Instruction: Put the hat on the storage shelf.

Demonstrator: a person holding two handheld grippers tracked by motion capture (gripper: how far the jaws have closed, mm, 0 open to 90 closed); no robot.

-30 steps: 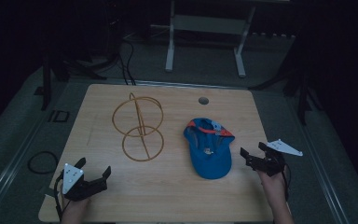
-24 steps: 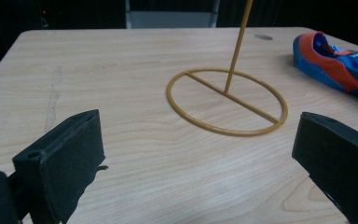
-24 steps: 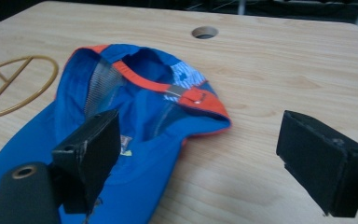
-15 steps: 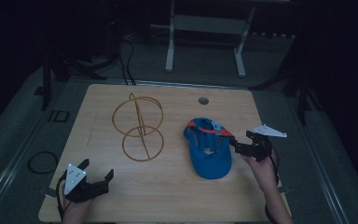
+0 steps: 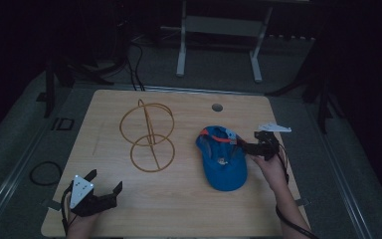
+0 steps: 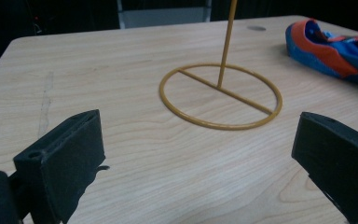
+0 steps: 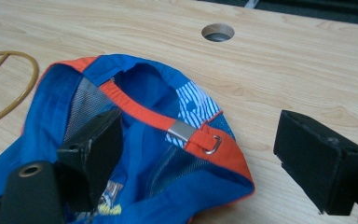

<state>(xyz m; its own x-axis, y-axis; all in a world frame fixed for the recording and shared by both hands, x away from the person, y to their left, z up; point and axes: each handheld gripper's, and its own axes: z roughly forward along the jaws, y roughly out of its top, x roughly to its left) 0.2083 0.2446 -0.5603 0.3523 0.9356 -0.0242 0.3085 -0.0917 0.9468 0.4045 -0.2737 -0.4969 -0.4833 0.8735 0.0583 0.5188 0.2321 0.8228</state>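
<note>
High view: dim overall, surroundings near black; light falls from above on the surface (image 5: 179, 199), corners darkened. Gripper views: brighter, even light, soft weak shadows, no glare. Near tool jaws slightly soft at the lower edges; wood grain farther off sharp. Mild wide-angle stretch at edges.

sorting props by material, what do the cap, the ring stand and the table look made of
Cap: soft blue cloth with orange trim and mesh panels; the strap's shiny clip and ring look like metal. Ring stand: thin rigid rod in a yellowish, slightly glossy coat, probably painted wire. Table: pale wood or wood-look laminate, with grain lines and a smooth matte face.
</note>
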